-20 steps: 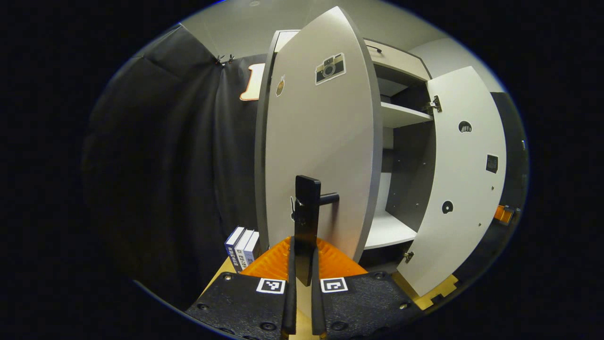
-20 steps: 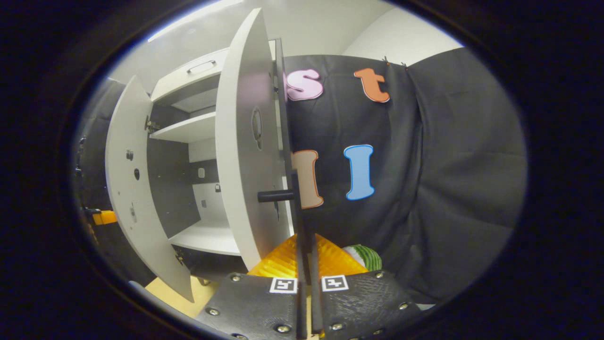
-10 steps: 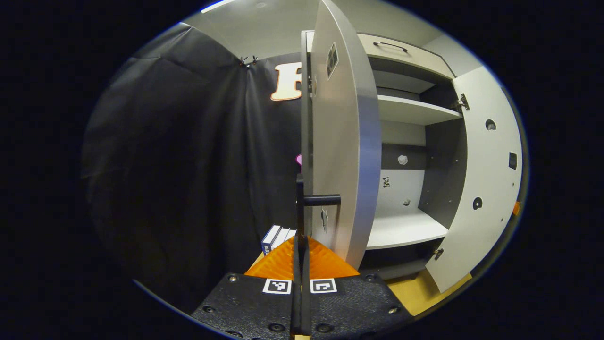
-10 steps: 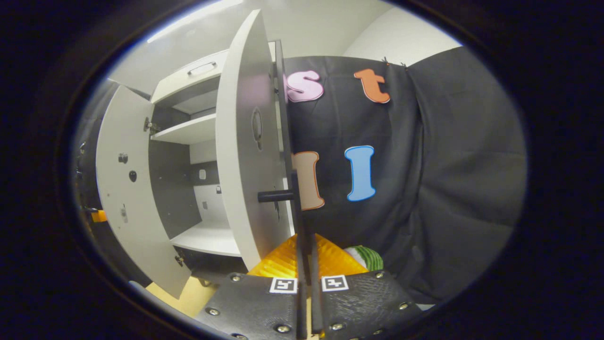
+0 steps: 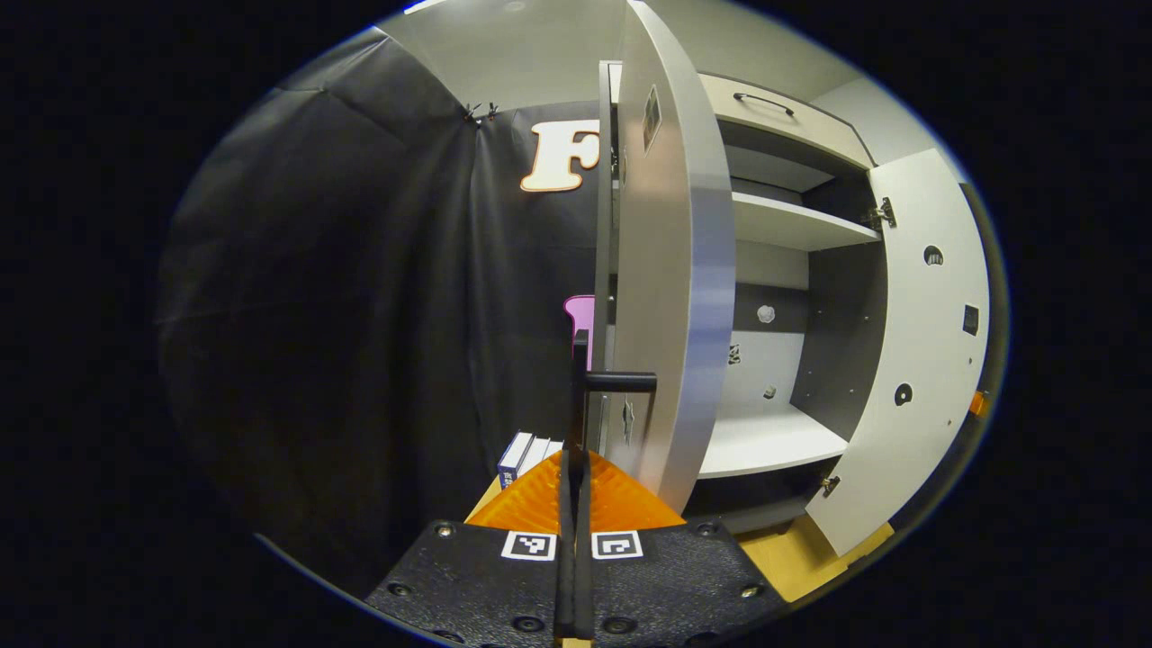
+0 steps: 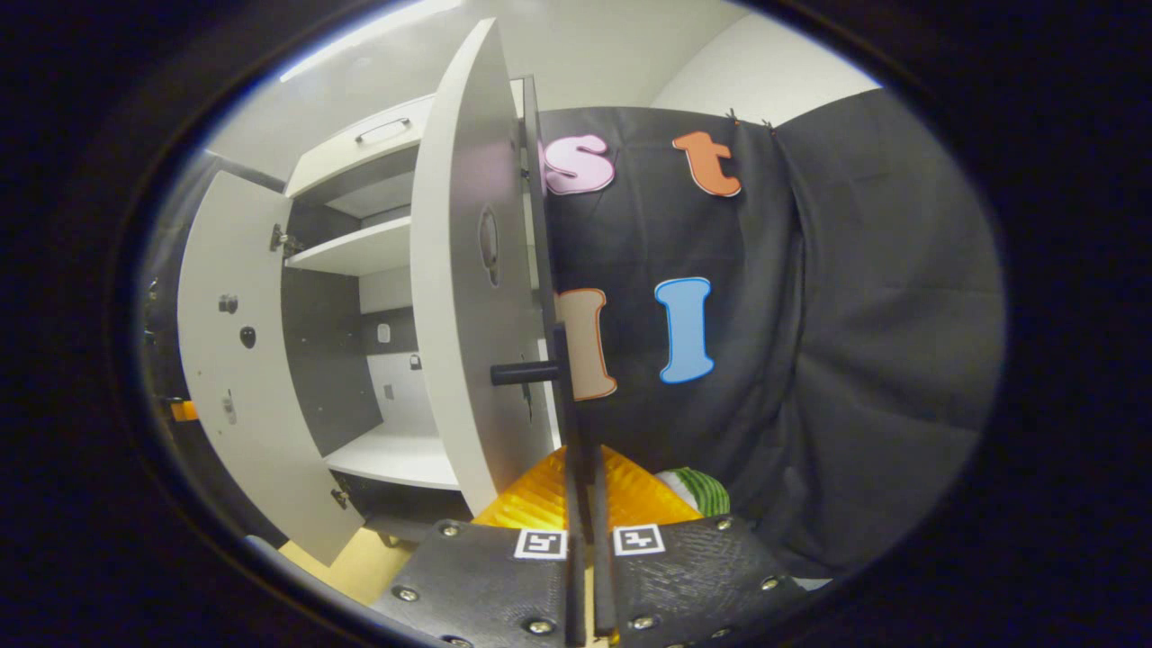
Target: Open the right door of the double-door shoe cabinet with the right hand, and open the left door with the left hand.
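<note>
The shoe cabinet (image 5: 792,135) stood with both of its two doors swung wide, so that two white shelves and one drawer front with one dark pull above them lay open to sight.

In the left gripper view the left tool (image 5: 573,468) had its two fingers pressed together on the thin black handle (image 5: 580,387) of the left door (image 5: 670,270), which was seen nearly edge-on. Beyond it hung the right door (image 5: 909,360), its inner face showing two hinges. Three books (image 5: 526,450) stood upright beside the cabinet's left flank.

In the right gripper view the right tool (image 6: 583,468) was likewise closed tight on the black handle (image 6: 562,378) of the right door (image 6: 463,270). One green striped thing (image 6: 697,490) lay low beside that door, too hidden to name.
</note>
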Demonstrator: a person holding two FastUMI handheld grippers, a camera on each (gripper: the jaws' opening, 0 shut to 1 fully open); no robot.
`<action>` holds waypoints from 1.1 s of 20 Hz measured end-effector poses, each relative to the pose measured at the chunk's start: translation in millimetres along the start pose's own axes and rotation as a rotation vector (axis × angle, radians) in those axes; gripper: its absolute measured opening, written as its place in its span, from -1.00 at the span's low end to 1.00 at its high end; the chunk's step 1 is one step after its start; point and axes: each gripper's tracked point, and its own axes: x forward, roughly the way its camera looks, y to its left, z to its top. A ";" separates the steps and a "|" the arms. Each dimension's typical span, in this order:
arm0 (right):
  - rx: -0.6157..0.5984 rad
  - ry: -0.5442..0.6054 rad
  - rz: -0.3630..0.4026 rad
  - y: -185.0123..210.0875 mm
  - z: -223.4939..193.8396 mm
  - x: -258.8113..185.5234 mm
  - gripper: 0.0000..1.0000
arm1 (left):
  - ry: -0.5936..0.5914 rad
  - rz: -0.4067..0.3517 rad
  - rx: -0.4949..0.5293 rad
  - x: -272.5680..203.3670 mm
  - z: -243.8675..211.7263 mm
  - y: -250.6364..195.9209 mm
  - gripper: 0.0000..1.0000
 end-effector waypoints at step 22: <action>-0.045 0.028 -0.036 -16.5 -0.3 -0.1 -0.34 | 0.016 -0.059 0.006 2.4 -3.9 19.8 -0.63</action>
